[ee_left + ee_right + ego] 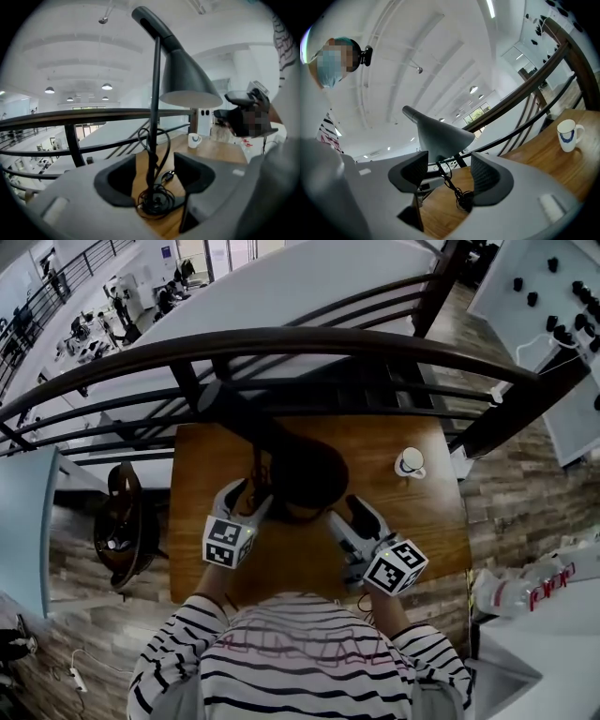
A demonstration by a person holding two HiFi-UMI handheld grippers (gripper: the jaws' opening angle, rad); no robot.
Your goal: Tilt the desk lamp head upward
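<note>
Lamp head [307, 474] stands untouched between left hand-held gripper [248, 498] and right hand-held gripper [345, 512], both open, gripping nothing.

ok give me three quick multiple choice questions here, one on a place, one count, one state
1. Where does the mug stand on the desk? A far right part B under the lamp shade C in a gripper
2. How many mugs are on the desk? A none B one C three
3. How is the left gripper? A open, gripping nothing B shut on the lamp stem C shut on the mug
Answers: 1 A, the head view shows it near the far right corner. 2 B, only one white mug shows. 3 A, its jaws stand apart, clear of the lamp stem.
</note>
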